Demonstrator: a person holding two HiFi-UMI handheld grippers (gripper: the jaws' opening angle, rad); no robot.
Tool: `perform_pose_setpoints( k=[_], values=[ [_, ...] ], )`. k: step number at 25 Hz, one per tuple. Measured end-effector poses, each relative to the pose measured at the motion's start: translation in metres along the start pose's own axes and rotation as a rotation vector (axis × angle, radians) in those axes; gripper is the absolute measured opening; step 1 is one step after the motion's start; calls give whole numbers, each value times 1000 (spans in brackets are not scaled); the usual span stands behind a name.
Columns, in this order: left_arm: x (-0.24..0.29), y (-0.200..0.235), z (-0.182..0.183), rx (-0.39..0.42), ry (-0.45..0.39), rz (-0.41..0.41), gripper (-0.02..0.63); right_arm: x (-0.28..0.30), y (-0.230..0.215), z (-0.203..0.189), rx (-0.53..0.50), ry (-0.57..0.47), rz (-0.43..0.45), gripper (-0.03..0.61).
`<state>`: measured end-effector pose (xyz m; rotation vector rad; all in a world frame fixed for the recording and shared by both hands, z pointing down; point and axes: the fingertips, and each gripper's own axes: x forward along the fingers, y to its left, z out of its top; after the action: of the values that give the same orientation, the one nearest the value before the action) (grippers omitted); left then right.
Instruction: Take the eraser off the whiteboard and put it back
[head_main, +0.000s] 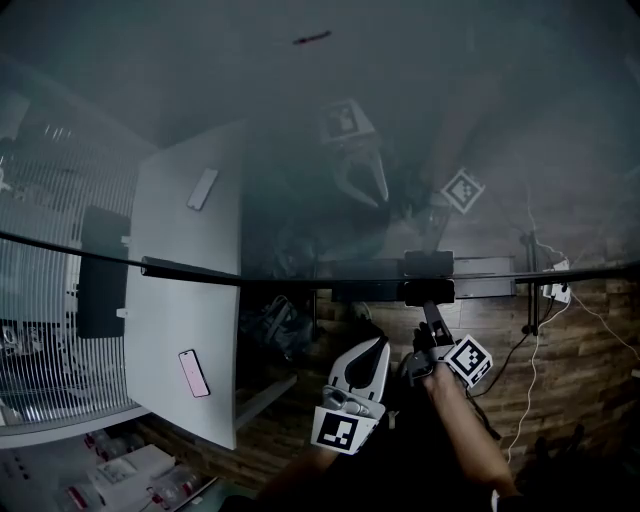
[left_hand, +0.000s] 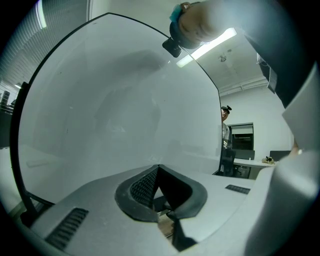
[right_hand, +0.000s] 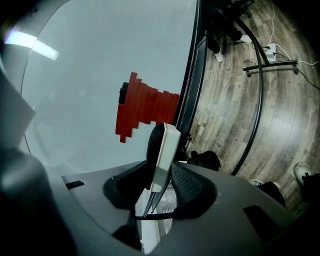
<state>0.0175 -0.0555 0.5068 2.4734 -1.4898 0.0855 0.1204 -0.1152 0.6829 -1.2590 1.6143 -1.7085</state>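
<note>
Currently my right tongs (right_hand: 162, 169) stand partly spread and pinch the eraser (right_hand: 165, 145). The ribbed right pad lies against its white back, and its black felt side sits toward the left jaw. My left tongs (left_hand: 158, 170) are pressed together, the ribbed pads meeting at their tips with nothing between them. They face the bare whiteboard (left_hand: 110, 100) without touching it.

Markings: the only ones I can make out are the black-and-white square patterns on the marker cubes (head_main: 467, 358) of both tongs. They carry no readable lettering.

Orientation: the eraser is a thin slab standing on edge. Its long axis runs along the jaws and out past their tips, pointing away from me toward the board's black frame (right_hand: 192, 75). Its felt side faces the board, and its white back faces the wooden floor (right_hand: 235, 100). I cannot tell whether the felt touches the board.

From the head view, the right tongs reach up to the board's dark lower edge. The left tongs sit just beside them, held further back.
</note>
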Motion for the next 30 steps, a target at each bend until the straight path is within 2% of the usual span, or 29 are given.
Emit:
perform_pose_setpoints(
  k=[8, 13, 17, 21, 30],
  values=[
    [2, -4, 7, -3, -32, 7, 8, -7, 4, 7, 4, -9, 13, 150],
    [-3, -6, 10, -12, -48, 12, 8, -10, 10, 9, -48, -3, 29, 146],
    [-7, -7, 13, -12, -64, 20, 8, -15, 14, 8, -38, -5, 15, 143],
    [-10, -8, 19, -13, -84, 26, 8, -17, 22, 9, -56, -4, 39, 141],
    [-14, -20, 30, 13, -122, 23, 8, -31, 37, 14, -140, -5, 51, 140]
  ],
)
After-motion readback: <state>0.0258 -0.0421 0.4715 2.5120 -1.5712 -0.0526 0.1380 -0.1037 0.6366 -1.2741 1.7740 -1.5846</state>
